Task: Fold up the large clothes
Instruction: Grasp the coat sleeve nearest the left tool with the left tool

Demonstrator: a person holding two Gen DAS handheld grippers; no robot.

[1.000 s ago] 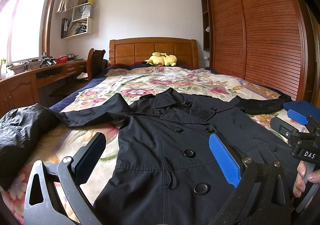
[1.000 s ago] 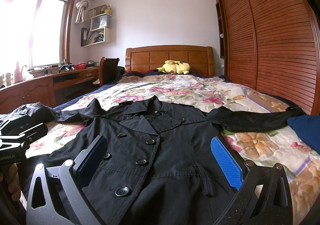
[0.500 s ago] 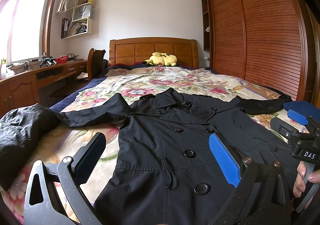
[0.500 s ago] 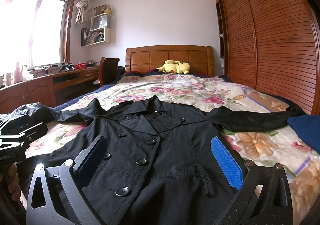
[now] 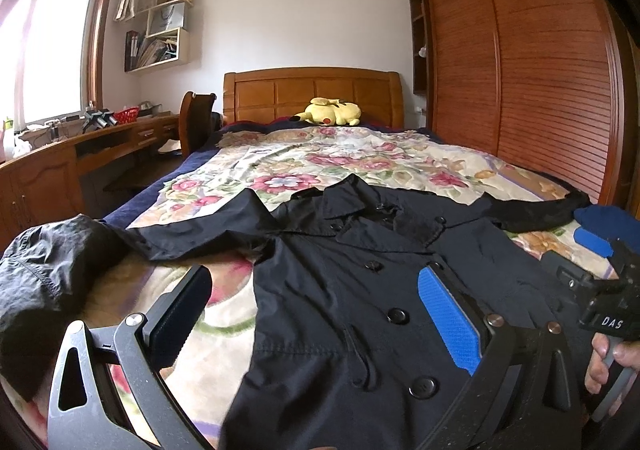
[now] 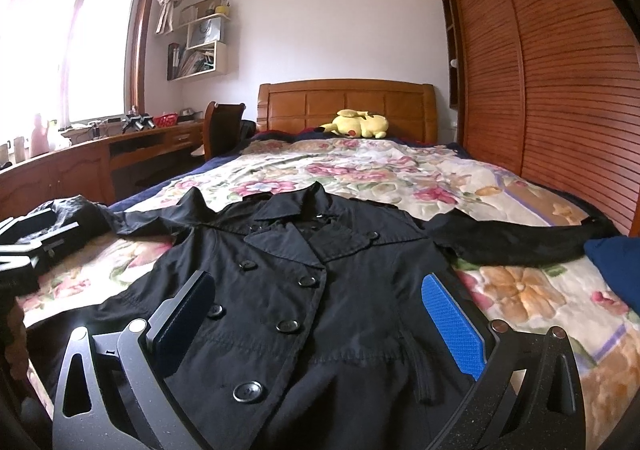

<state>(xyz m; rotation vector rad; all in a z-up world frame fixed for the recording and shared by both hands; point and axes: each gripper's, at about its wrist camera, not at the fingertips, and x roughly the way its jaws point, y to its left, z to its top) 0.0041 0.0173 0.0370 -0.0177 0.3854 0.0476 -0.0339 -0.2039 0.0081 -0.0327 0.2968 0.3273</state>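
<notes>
A black double-breasted coat [image 5: 360,282] lies face up and spread flat on the floral bedspread [image 5: 340,158], collar toward the headboard, sleeves out to both sides. It also shows in the right wrist view [image 6: 312,282]. My left gripper [image 5: 312,306] is open and empty, hovering over the coat's lower left front. My right gripper [image 6: 316,310] is open and empty over the coat's lower front. The left sleeve's cuff [image 5: 48,274] is bunched at the bed's left edge. The right sleeve [image 6: 520,242] stretches toward the wardrobe.
A yellow plush toy [image 5: 330,112] rests at the wooden headboard [image 6: 344,106]. A blue cushion [image 6: 616,270] lies at the bed's right edge. A desk [image 5: 80,146] and chair [image 6: 222,128] stand left; a slatted wardrobe [image 5: 540,70] lines the right wall.
</notes>
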